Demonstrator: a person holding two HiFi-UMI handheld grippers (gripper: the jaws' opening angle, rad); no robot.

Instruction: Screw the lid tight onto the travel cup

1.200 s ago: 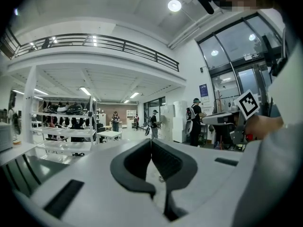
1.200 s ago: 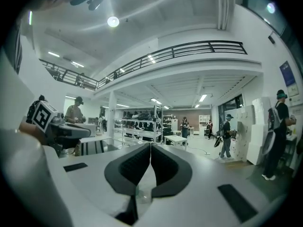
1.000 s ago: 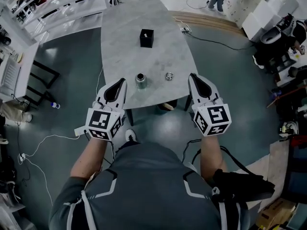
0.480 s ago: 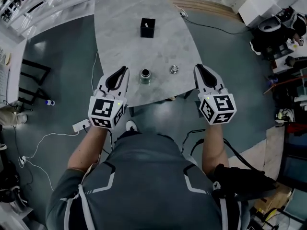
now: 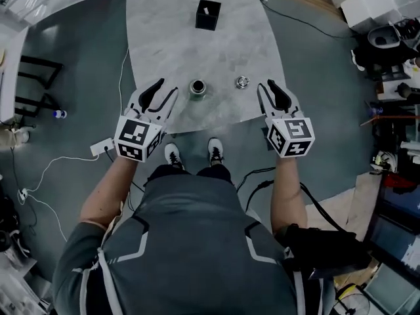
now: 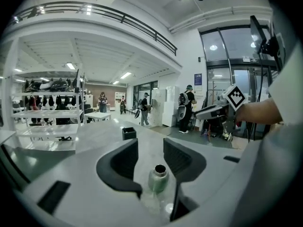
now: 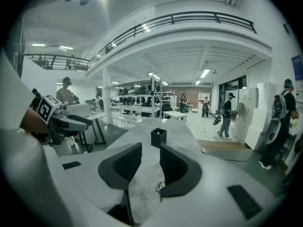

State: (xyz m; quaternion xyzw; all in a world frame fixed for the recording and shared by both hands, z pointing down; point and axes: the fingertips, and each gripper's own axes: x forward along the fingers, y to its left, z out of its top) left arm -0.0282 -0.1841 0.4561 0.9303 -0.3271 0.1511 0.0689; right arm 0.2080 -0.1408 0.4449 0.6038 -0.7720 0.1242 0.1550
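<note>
Both tools are over the near edge of the table (image 5: 197, 44), and neither holds anything. The left gripper (image 5: 164, 88) has its jaws parted, having just been opening. The travel cup (image 6: 158, 178) shows in the gap between them in the left gripper view, but the pads are clear of its wall. From the head view it stands just beyond and to the right of my tips, upright with its mouth open. The right gripper (image 5: 267, 85) likewise has just been opening and stands parted and empty. The lid (image 5: 243, 81) lies flat on the table just to its left, and only a sliver shows past the right-hand jaw in the right gripper view. Cup and lid are apart, side by side, so no threading has begun. A black box (image 5: 208, 14) sits well clear at the far end. Hazards, as I judge them: the cup is narrow, smooth metal and close to the near edge, so an off-centre or high clamp could tip it or push it off the table. The lid is low and small, so the pads may scrape the tabletop and flick it away. A lid gripped tilted would likely cross-thread on the cup's mouth
</note>
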